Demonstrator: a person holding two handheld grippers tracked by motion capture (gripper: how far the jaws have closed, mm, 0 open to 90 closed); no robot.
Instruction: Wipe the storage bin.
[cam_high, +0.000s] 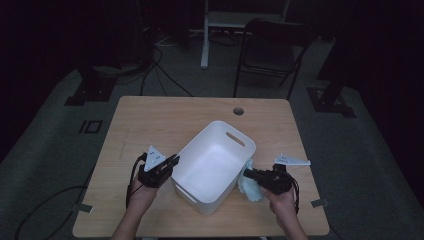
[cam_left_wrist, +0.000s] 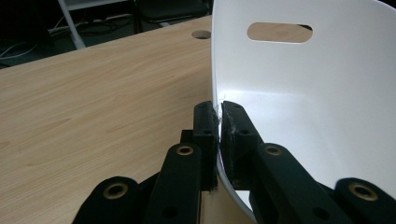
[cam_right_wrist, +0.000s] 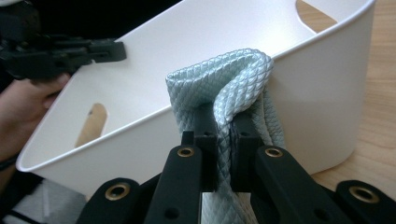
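1. Black jaws of the left gripper (cam_left_wrist: 219, 122) sit nearest the lens in its own view, clamped on the rim of the white bin (cam_left_wrist: 303, 107), one jaw inside the wall and one outside.
2. Right gripper (cam_right_wrist: 224, 128) has its jaws closed on a fold of the pale blue quilted cloth (cam_right_wrist: 233, 79), held against the bin's outer wall near the table's (cam_high: 150, 120) front right corner.
3. From above, the cloth (cam_high: 250, 186) is partly hidden behind the right gripper (cam_high: 257, 176); the quilt pattern is clear in the right gripper view.
4. Beyond the table's far edge stand a folding chair (cam_high: 272, 50) and a white frame (cam_high: 205, 35); cables lie on the floor.
5. Count: one bin, one cloth, two grippers, one round hole (cam_high: 238, 110) in the tabletop.
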